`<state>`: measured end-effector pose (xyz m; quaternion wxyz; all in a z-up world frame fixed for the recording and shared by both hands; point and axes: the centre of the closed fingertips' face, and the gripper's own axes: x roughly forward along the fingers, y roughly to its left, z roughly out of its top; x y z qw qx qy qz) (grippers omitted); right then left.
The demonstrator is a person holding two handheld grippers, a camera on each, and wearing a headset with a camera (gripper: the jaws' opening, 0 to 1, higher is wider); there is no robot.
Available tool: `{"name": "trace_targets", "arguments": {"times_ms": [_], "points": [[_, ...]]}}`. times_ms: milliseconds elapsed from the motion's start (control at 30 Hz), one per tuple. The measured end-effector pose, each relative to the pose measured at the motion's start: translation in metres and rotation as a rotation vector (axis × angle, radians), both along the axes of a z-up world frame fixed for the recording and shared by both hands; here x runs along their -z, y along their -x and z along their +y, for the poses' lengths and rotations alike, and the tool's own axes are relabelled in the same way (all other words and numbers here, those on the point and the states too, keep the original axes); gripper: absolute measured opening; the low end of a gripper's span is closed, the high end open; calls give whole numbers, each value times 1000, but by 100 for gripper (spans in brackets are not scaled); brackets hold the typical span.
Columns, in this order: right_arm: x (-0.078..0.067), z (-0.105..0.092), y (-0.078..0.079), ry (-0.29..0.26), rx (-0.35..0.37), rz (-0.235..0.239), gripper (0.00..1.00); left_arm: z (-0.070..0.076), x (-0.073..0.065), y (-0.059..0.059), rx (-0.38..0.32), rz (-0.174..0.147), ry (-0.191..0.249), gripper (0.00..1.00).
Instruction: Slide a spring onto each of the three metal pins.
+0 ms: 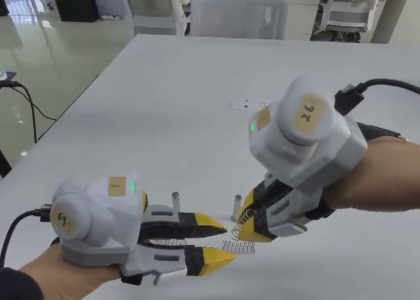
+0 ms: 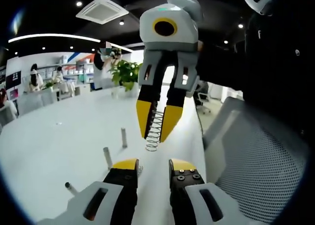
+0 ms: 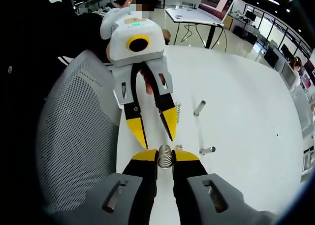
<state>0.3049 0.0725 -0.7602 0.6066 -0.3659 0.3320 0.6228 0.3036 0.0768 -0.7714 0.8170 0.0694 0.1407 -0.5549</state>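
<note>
Big flat white table (image 1: pixel 197 103) holds all the work. The white left gripper (image 1: pixel 226 243) w/ yellow-tipped black fingers sits low at the near edge. Its fingers are spread apart & hold nothing. The white right gripper (image 1: pixel 244 224) w/ the same yellow tips points down just in front of it. Its fingers are squeezed on a small shiny coiled wire spring (image 3: pixel 165 157).

That spring hangs just above the table, close to a short grey metal pin (image 1: pixel 236 207) that stands up beside the right tips. The left gripper view shows 3 pins, & they look bare. A 2nd little wire spring (image 1: pixel 237 246) lies flat on the table, just beside the left fingertips.

The spring is prob. very light & bouncy. Pinch too hard & it may squash, bend or pop out & roll off. Best to hold it softly by its sides, near the top. Leave the bottom end open & line it up straight w/ the pin so it can slip on.
</note>
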Motion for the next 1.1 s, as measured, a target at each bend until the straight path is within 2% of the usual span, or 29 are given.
{"name": "trace_targets", "arguments": {"times_ms": [200,367,700,1100], "points": [[-2,-14,-12,19,27,-14,8,9,4,-1,-29,18,4,24],[-4,-24,-20,30,49,-25,8,20,7,-5,-74,21,2,36],[-13,-47,-43,54,101,-60,8,43,14,-4,-157,45,9,45],[-16,-65,-62,95,129,-92,8,67,16,-5,-256,41,11,54]]}}
